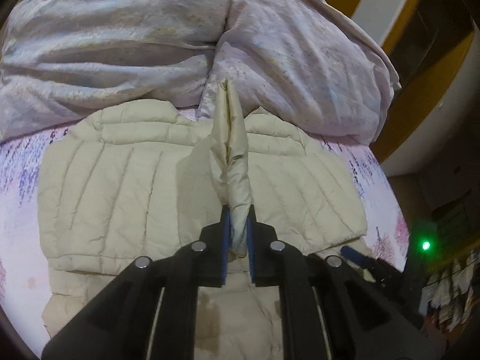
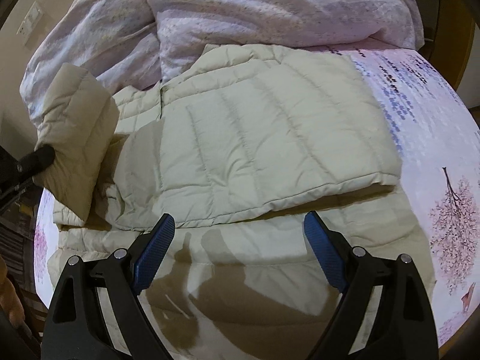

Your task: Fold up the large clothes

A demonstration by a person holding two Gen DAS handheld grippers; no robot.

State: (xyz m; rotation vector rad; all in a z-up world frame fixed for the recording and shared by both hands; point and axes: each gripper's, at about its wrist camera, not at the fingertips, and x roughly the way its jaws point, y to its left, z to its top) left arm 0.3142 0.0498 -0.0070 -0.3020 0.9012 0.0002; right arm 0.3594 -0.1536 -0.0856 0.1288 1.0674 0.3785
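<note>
Left hand-held gripper (image 1: 238, 234) at lower centre is clamped on a cream sleeve (image 1: 231, 156) above the puffer jacket (image 1: 126, 186) mid-frame on the bed (image 1: 18, 225); sleeve best laid flat across, while right hand-held gripper (image 2: 240, 249) is held open.

The cream puffer jacket (image 2: 270, 126) is quilted cloth with a soft, slightly sheeny, crinkled face. The bedsheet (image 2: 432, 138) is smooth printed cloth; the crumpled duvet (image 1: 105, 48) looks faintly lustrous. Both grippers are matt black plastic with silvery metal pins (image 2: 357, 251) and dimpled blue pads (image 2: 325, 253).
</note>
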